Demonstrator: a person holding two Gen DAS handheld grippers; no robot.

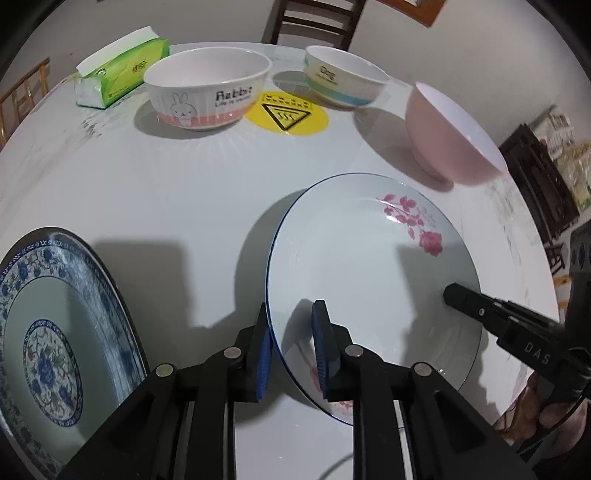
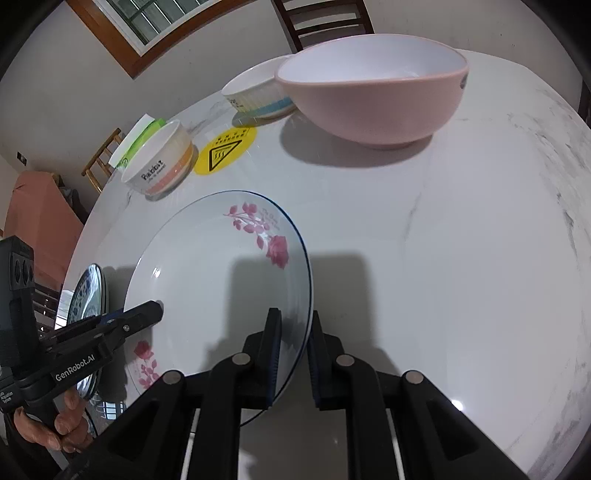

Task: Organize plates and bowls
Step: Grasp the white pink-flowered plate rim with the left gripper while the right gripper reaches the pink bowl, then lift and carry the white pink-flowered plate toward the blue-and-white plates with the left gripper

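Observation:
A white plate with pink roses (image 1: 369,273) (image 2: 218,273) is held between both grippers, a little above the white table (image 1: 184,192). My left gripper (image 1: 291,350) straddles its left rim, one blue pad either side. My right gripper (image 2: 293,354) straddles its right rim the same way; it shows in the left wrist view (image 1: 480,310). A blue-patterned plate (image 1: 55,343) lies at the left. A rabbit bowl (image 1: 207,88), a striped bowl (image 1: 343,77) and a pink bowl (image 1: 450,136) stand further back.
A green tissue pack (image 1: 118,70) lies at the far left of the table. A yellow warning sticker (image 1: 288,110) marks the table's middle. Wooden chairs (image 1: 314,22) stand behind the table. The table's edge curves close on the right.

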